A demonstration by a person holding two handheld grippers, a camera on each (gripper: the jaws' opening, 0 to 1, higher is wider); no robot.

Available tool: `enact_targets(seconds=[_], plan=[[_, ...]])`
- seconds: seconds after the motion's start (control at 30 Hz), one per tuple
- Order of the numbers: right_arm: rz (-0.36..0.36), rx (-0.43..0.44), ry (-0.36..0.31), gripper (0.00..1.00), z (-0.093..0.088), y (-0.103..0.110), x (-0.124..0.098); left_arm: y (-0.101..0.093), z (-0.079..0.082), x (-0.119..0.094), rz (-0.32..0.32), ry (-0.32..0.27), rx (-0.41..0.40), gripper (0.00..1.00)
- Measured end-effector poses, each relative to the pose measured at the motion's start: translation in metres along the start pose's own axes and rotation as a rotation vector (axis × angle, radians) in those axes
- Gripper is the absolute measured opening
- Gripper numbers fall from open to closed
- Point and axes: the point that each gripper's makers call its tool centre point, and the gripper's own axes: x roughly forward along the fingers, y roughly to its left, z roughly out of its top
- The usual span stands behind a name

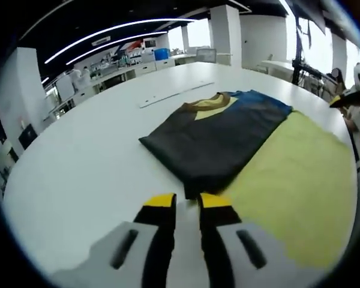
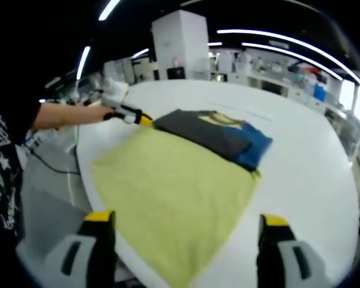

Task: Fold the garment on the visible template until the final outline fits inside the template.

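A folded garment (image 1: 216,135), dark grey with a blue part and a yellow neck, lies partly on the yellow-green template (image 1: 294,180), its left part over the bare white table. My left gripper (image 1: 188,200) has its jaws nearly together at the garment's near corner, with the dark fabric reaching between the yellow tips. From the right gripper view, the left gripper (image 2: 145,120), held by a hand, touches the corner of the garment (image 2: 210,135). My right gripper (image 2: 186,221) stands wide open above the near part of the template (image 2: 168,186), holding nothing.
The white round table (image 1: 90,156) carries a thin pale strip (image 1: 174,94) beyond the garment. A person's arm (image 2: 66,114) reaches in from the left. Grey floor with a cable lies past the table's edge (image 2: 87,174). Benches and a white pillar (image 2: 180,42) stand behind.
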Motion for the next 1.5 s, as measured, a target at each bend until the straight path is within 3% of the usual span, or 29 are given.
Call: enact_targets(seconds=[0.23,0.67,0.97,1.17,1.3,1.5], plan=[[-0.005,0.014,0.001,0.99,-0.003,0.000,0.001,-0.005,-0.003,0.003,-0.013,0.034,0.097,0.01],[-0.003,0.015,-0.006,0.99,-0.002,0.000,0.001,-0.013,-0.009,-0.005,-0.012,0.029,0.065,0.00],[0.012,0.004,-0.008,0.99,-0.004,0.003,0.003,-0.004,-0.009,-0.009,0.020,0.033,0.061,0.00],[0.045,-0.009,-0.010,0.99,-0.004,0.008,0.003,-0.003,-0.002,-0.021,0.009,-0.025,0.032,0.27],[0.077,-0.016,-0.017,0.99,-0.003,0.012,0.001,-0.015,0.002,-0.033,-0.044,-0.054,0.007,0.33],[0.115,-0.052,-0.001,0.99,-0.005,0.013,0.000,-0.039,0.006,-0.054,-0.145,-0.096,-0.043,0.53]])
